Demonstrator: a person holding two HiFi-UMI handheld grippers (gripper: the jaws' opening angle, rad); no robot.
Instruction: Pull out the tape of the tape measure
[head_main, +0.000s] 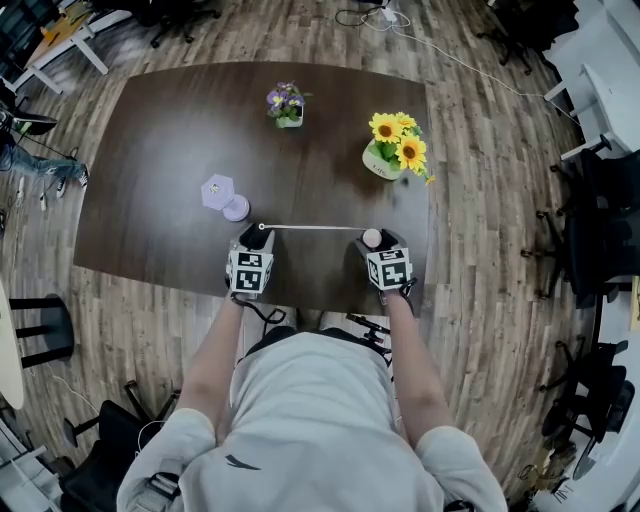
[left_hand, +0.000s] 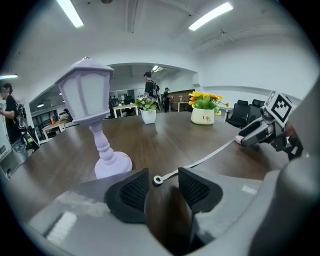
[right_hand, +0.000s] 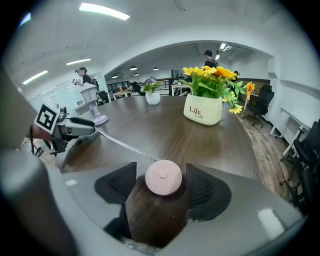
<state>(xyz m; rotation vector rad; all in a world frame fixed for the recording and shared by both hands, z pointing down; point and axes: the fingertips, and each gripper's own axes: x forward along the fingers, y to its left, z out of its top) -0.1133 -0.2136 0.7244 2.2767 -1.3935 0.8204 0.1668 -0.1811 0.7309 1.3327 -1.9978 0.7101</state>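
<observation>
Pink tape measure (right_hand: 163, 177), tape (head_main: 310, 227) out

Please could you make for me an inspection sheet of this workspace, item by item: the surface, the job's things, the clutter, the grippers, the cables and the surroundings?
Surface: dark wooden table.
Job's things: pink tape measure case on the table; its tape lies pulled out flat, across to the ring end.
Clutter: lilac lantern, sunflower pot, small flower pot.
Grippers: left gripper open, ring end between its jaws; right gripper open, case between its jaws.
Cables: white cable on the floor.
Surroundings: wood floor, office chairs.
</observation>
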